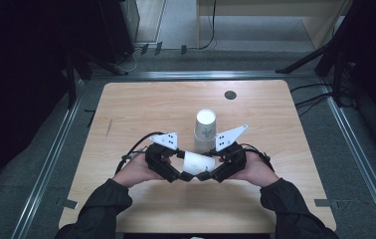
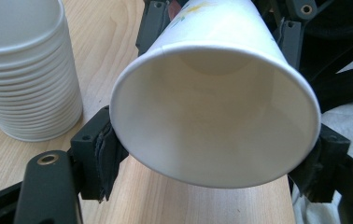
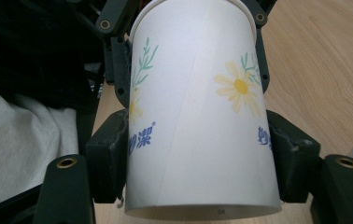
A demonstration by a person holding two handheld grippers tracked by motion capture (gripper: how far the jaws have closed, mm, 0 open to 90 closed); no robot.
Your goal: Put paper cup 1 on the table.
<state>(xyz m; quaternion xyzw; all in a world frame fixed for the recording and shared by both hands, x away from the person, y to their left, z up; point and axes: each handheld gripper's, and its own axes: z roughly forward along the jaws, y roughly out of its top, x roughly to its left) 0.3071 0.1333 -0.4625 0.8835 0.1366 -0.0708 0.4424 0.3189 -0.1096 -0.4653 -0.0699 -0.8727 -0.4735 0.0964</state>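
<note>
white paper cup (image 1: 199,162) lies on its side just above the wooden table (image 1: 126,114), held between both grippers at the near middle of the table. left gripper (image 1: 174,173) has its jaws round the cup's open rim end, pads (image 2: 103,156) pressed against the wall on either side, jaws partly open to the cup's width. right gripper (image 1: 211,174) clamps the cup nearer its base, pads (image 3: 114,149) tight on both sides of the flower-printed wall, jaws likewise partly open. person's hands and dark sleeves (image 1: 101,201) come in from the near edge. just beyond the grippers stands an upside-down stack of paper cups (image 1: 205,130). farther off, a small dark disc (image 1: 230,95) sits in the tabletop.
</note>
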